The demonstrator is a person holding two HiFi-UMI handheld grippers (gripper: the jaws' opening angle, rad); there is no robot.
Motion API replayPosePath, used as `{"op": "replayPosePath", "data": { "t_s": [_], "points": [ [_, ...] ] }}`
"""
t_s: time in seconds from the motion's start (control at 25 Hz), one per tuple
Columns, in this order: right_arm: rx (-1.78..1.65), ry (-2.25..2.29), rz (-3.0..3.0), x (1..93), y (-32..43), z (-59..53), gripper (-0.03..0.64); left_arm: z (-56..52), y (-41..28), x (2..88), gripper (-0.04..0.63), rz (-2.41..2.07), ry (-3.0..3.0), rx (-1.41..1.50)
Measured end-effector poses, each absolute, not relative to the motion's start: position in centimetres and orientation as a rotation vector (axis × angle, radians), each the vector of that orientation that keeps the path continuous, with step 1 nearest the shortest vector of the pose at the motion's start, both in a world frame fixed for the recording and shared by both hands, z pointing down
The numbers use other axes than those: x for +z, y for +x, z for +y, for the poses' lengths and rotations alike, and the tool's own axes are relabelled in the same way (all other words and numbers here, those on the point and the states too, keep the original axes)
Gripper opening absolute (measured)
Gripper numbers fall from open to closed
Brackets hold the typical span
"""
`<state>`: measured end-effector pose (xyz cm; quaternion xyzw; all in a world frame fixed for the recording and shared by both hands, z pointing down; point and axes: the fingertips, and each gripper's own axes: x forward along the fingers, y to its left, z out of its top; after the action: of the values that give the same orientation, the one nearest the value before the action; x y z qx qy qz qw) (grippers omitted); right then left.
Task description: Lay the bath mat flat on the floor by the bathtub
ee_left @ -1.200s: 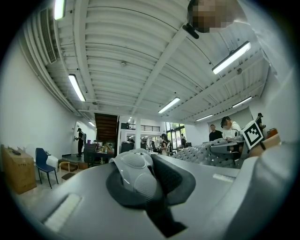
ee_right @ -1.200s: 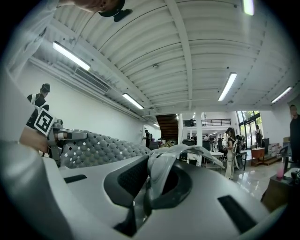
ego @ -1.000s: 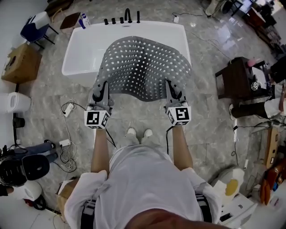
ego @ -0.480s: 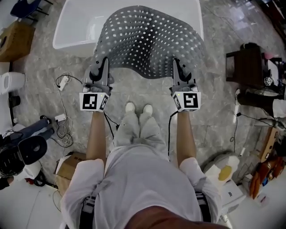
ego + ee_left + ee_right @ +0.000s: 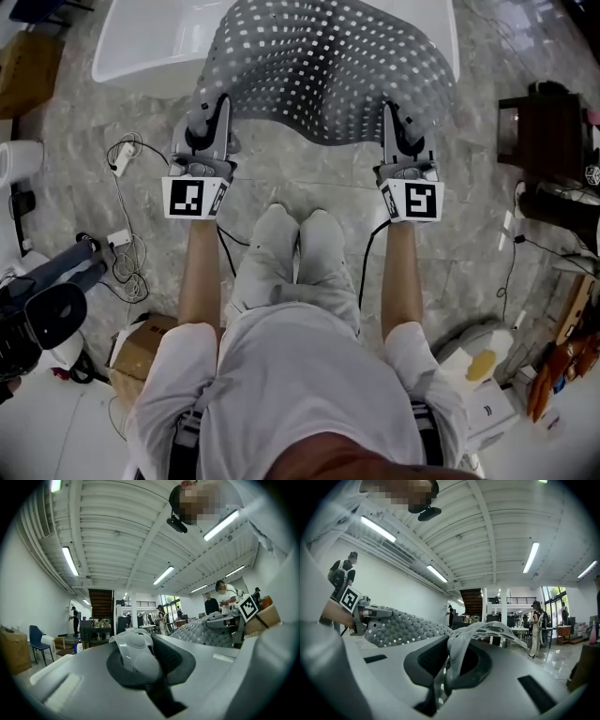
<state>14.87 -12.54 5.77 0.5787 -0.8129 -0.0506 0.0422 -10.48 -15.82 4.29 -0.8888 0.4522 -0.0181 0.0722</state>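
Note:
The grey perforated bath mat (image 5: 319, 66) hangs stretched between both grippers, bulging up over the near rim of the white bathtub (image 5: 141, 52). My left gripper (image 5: 209, 114) is shut on the mat's near left corner, and my right gripper (image 5: 399, 120) is shut on its near right corner. In the left gripper view the mat corner (image 5: 135, 651) is pinched in the jaws, and the rest of the mat (image 5: 201, 631) runs off to the right. In the right gripper view a folded edge of mat (image 5: 457, 651) sits clamped, with the sheet (image 5: 403, 626) stretching left.
The person's knees (image 5: 300, 239) are bent between the arms. Cables and a power strip (image 5: 122, 159) lie on the marble floor at left, beside a cardboard box (image 5: 141, 347) and a camera rig (image 5: 47, 314). A dark wooden stand (image 5: 544, 131) is at right.
Both grippers have come down together with the mat still held. The person has crouched, knees now between the arms, and the tub has slid toward the top of the head view.

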Motion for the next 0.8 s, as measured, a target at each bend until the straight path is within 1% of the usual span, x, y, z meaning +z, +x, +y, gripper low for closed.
{"op": "replayPosePath", "data": {
  "t_s": [0.52, 0.8],
  "points": [
    [-0.266, 1.760, -2.495, 27.0, 13.8, -12.7, 0.021, -16.0, -11.8, 26.5, 0.021, 1.343, -2.668, 0.020],
    [-0.322, 1.763, -2.505, 36.7, 14.7, -12.6, 0.022, -16.2, -12.9, 35.6, 0.021, 1.367, -2.678, 0.116]
  ]
}}
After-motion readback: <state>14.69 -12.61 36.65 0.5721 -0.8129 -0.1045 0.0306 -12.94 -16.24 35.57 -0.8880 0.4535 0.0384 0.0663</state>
